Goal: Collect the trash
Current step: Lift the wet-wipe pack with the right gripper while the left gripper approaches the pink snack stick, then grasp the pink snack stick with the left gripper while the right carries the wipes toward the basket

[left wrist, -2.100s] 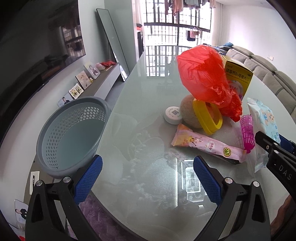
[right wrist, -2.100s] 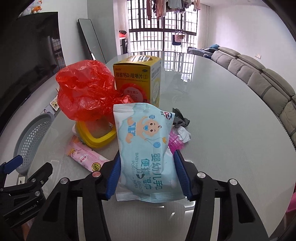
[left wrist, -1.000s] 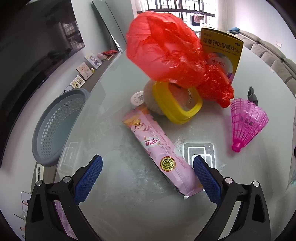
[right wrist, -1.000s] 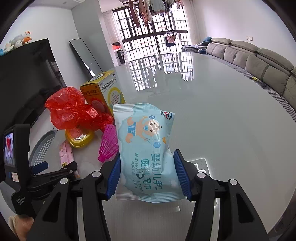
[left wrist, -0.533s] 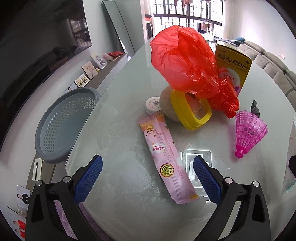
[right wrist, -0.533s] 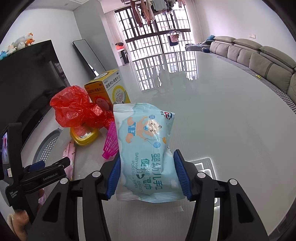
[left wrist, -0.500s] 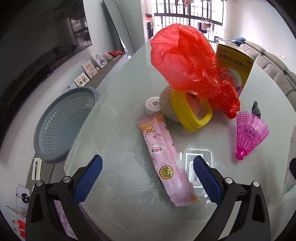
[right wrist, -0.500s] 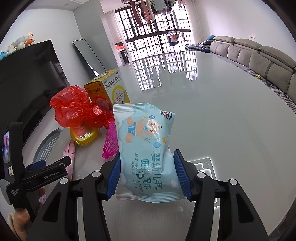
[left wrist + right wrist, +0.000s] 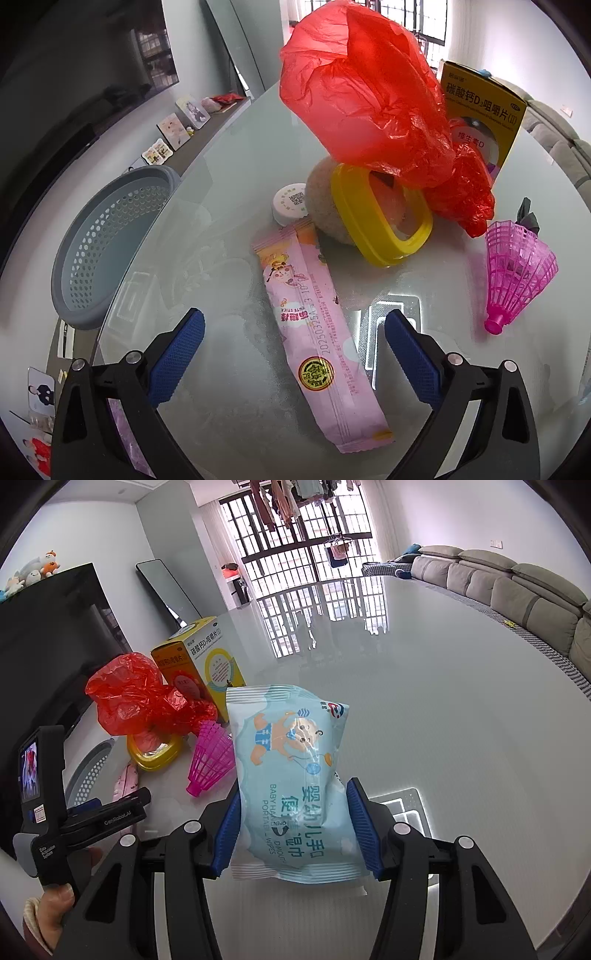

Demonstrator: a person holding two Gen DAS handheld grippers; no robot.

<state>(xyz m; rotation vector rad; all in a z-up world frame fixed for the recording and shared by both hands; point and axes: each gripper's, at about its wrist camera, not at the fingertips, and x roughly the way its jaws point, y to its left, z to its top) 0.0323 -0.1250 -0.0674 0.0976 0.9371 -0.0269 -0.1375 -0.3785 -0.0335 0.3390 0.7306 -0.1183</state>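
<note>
The right gripper (image 9: 291, 829) pinches a blue wet-wipes pack (image 9: 293, 775) above the glass table (image 9: 443, 701), while the left gripper (image 9: 293, 354) hangs spread wide over a pink snack wrapper (image 9: 317, 332) lying beside the grey basket (image 9: 107, 240).

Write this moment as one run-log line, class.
left gripper: open above long pink snack wrapper | right gripper: shut on pale blue baby-wipes pack | grey perforated plastic basket: beside glass table

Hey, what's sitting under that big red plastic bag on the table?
Under the red plastic bag sits a yellow ring-shaped container leaning on a round tan object. The bag covers the container's far rim, so anything else beneath stays hidden.
</note>
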